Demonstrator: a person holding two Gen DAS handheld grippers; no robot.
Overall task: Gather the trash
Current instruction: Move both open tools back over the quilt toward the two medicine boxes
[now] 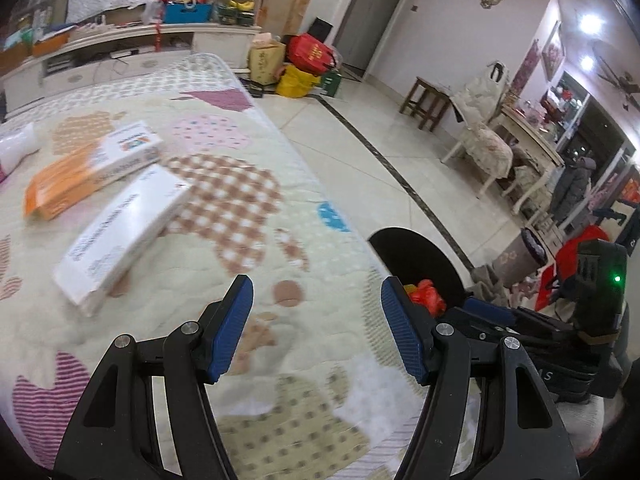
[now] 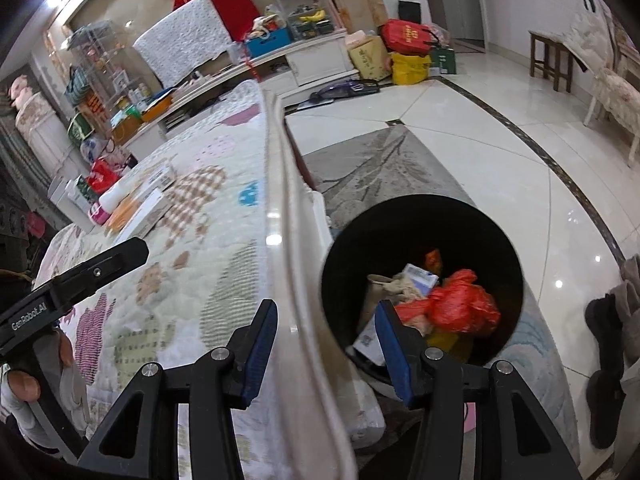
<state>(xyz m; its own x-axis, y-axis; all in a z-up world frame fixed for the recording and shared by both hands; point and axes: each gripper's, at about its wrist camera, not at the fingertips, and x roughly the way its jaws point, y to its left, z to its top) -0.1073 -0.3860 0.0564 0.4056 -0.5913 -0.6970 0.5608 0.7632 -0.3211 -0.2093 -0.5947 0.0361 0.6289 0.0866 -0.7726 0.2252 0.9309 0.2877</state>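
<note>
A white box (image 1: 120, 236) and an orange-and-white box (image 1: 90, 172) lie on the quilted table cover (image 1: 280, 420), up and to the left of my left gripper (image 1: 316, 304). Its blue pads stand apart with nothing between them. Both boxes appear small in the right wrist view: white box (image 2: 142, 216), orange box (image 2: 128, 204). My right gripper (image 2: 328, 320) hangs open and empty over the table edge, beside a black bin (image 2: 344, 240) on the floor. A red bag (image 2: 460, 304) and scraps lie inside the bin. In the left wrist view the bin (image 1: 416, 256) sits past the table edge.
A white bottle (image 1: 16, 146) lies at the table's far left. The other gripper's body (image 1: 592, 308) shows at the right. Beyond the tiled floor stand a stool (image 1: 426, 102), a chair (image 1: 480, 136) and bags (image 1: 308, 60). Dark boots (image 2: 608, 360) stand near the bin.
</note>
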